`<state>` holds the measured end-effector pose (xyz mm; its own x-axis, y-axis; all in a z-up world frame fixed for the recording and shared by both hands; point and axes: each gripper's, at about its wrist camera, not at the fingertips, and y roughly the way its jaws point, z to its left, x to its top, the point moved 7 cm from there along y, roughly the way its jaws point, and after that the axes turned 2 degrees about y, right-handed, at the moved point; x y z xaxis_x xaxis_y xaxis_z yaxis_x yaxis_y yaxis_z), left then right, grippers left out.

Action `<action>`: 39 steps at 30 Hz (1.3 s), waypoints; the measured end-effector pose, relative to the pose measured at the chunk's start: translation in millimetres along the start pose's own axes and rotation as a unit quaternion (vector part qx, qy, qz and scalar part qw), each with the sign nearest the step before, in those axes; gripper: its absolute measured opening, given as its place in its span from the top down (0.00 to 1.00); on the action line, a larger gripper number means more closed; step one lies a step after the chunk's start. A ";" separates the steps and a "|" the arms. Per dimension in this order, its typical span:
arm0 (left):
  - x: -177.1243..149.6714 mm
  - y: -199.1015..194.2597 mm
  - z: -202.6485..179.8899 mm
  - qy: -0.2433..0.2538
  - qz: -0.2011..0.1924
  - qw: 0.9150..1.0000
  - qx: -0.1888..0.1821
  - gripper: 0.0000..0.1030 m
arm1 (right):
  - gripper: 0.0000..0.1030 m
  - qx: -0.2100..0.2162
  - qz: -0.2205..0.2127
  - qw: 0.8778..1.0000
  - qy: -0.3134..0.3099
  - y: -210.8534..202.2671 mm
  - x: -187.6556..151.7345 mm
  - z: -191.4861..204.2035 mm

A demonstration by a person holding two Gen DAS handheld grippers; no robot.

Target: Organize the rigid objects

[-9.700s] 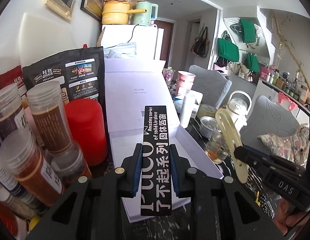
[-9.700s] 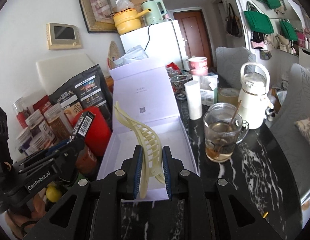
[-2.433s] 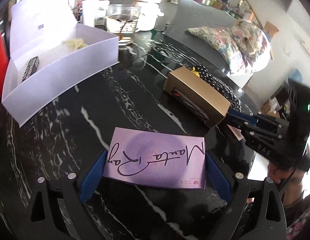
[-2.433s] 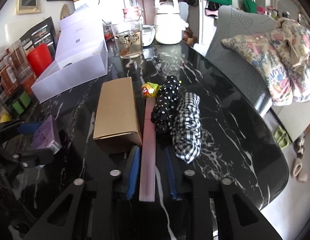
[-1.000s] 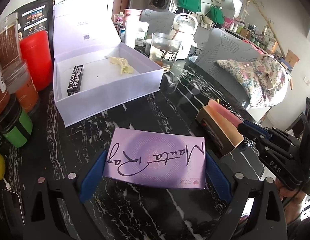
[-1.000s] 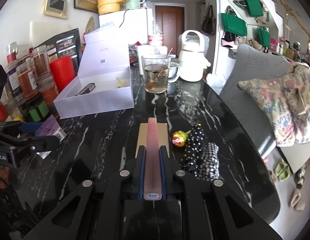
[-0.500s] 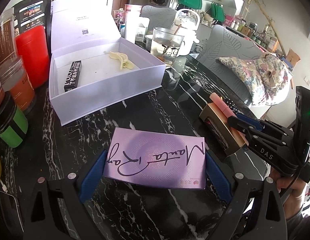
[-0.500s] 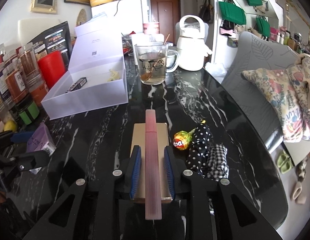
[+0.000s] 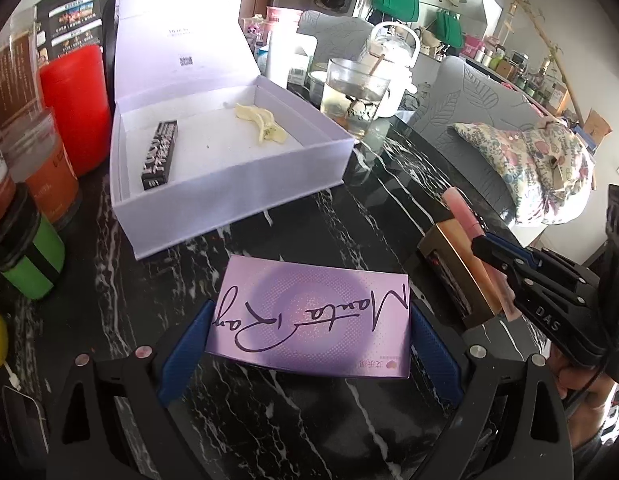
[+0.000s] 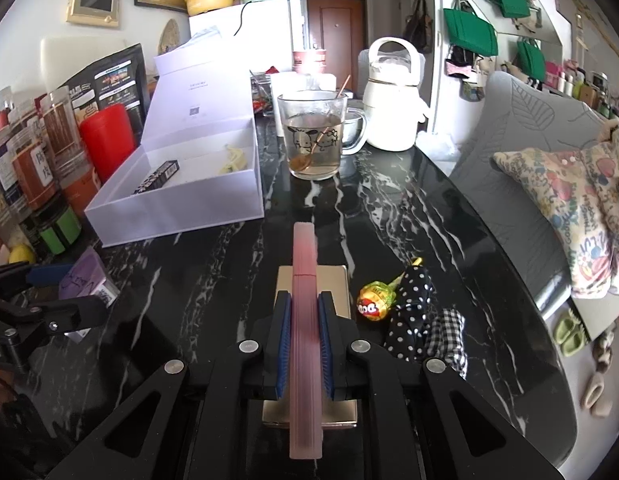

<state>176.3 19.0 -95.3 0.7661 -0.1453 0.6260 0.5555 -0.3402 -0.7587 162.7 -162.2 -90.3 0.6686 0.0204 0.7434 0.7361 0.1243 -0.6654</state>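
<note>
**Two grippers, each pinching one item above the black marble table**

My right gripper [image 10: 302, 340] is clamped on a long, slim pink translucent tube [image 10: 304, 320], its blue pads pressed against both sides; the tube runs forward past the fingertips. Directly beneath it lies a flat gold cardboard box [image 10: 337, 284] on the black marble table [image 10: 409, 216]. Just right of that gripper sit a yellow-wrapped lollipop [image 10: 370, 304] and two rolled fabric pieces, one polka-dotted [image 10: 409, 312], one checked [image 10: 449, 336].

My left gripper [image 9: 309, 336] stands spread wide around a flat purple box with handwritten script [image 9: 309, 320], held across its width, the blue pads against its two short ends.

Ahead and to the left of both grippers stands an open white lidded gift box [image 9: 229, 184]. Inside it rest a black lipstick carton with white lettering [image 9: 159, 154] on the left and a pale yellow hair claw clip [image 9: 261, 128] towards the far right. Beyond its right corner is a glass mug holding tea and a spoon [image 10: 313, 140].
</note>
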 end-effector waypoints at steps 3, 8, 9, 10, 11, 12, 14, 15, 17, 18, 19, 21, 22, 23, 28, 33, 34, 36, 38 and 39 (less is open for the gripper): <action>8.4 -4.8 1.9 -0.007 -0.007 1.000 -0.005 0.07 | 0.87 0.004 -0.004 1.000 -0.004 -4.5 6.8 3.9; 25.7 -13.5 7.6 -0.005 -0.021 1.000 0.009 0.07 | 0.87 0.004 -0.013 1.000 -0.019 -12.1 23.7 10.5; 28.1 -14.4 8.9 -0.006 -0.023 1.000 0.010 0.07 | 0.87 0.004 -0.016 1.000 -0.020 -13.8 28.2 11.9; 31.7 -16.3 10.3 -0.007 -0.025 1.000 0.009 0.07 | 0.87 0.004 -0.018 1.000 -0.021 -15.3 31.8 12.8; 34.9 -17.6 11.6 -0.007 -0.028 1.000 0.008 0.07 | 0.87 0.005 -0.021 1.000 -0.023 -16.9 35.6 13.8; 38.7 -19.3 13.5 -0.009 -0.030 0.999 0.008 0.07 | 0.87 0.005 -0.023 0.999 -0.024 -17.9 39.6 14.9; 45.3 -22.0 16.8 -0.010 -0.034 0.999 0.009 0.07 | 0.87 0.007 -0.027 0.999 -0.028 -19.3 46.8 18.8; 49.6 -23.6 19.0 -0.011 -0.037 0.999 0.010 0.07 | 0.87 0.008 -0.027 0.999 -0.030 -19.2 50.5 20.6; 57.3 -25.7 23.4 -0.012 -0.041 0.999 0.014 0.07 | 0.87 0.010 -0.031 0.999 -0.036 -19.8 57.8 25.5; 61.2 -26.8 25.8 -0.013 -0.042 0.999 0.017 0.07 | 0.87 0.011 -0.034 0.999 -0.040 -20.3 62.3 28.4; 64.6 -27.7 27.7 -0.014 -0.044 0.999 0.018 0.07 | 0.87 0.012 -0.038 0.998 -0.043 -20.9 67.0 31.3; 71.6 -29.0 32.2 -0.016 -0.046 0.998 0.027 0.07 | 0.87 0.014 -0.044 0.998 -0.047 -22.3 75.2 35.7; 76.0 -29.5 35.2 -0.016 -0.048 0.998 0.037 0.07 | 0.87 0.014 -0.048 0.998 -0.049 -22.7 80.1 38.1; 80.0 -30.1 37.3 -0.013 -0.053 0.997 0.045 0.07 | 0.87 0.013 -0.050 0.997 -0.052 -22.6 84.4 40.3; 97.6 -28.9 48.7 -0.012 -0.061 0.995 0.072 0.07 | 0.87 0.012 -0.059 0.996 -0.066 -19.0 102.8 50.9; 116.9 -25.8 59.7 -0.016 -0.069 0.994 0.086 0.07 | 0.87 0.012 -0.069 0.995 -0.076 -13.5 121.0 61.1; 121.1 -25.7 62.5 -0.017 -0.071 0.993 0.093 0.07 | 0.87 0.014 -0.070 0.994 -0.077 -12.0 124.9 63.7; 129.0 -26.1 68.2 -0.017 -0.080 0.991 0.106 0.07 | 0.87 0.017 -0.074 0.994 -0.081 -8.2 131.9 69.8; 135.6 -24.8 74.2 -0.019 -0.082 0.990 0.113 0.07 | 0.87 0.021 -0.077 0.993 -0.085 -3.7 138.9 76.0; 140.1 -23.6 78.7 -0.022 -0.084 0.990 0.114 0.07 | 0.87 0.024 -0.077 0.993 -0.086 -1.6 141.9 78.5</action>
<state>296.0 79.8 -3.8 0.6675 -0.0615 0.7420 0.7307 -0.1373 -0.6687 248.0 -81.6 21.5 0.5179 0.1669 0.8390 0.8193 0.1853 -0.5426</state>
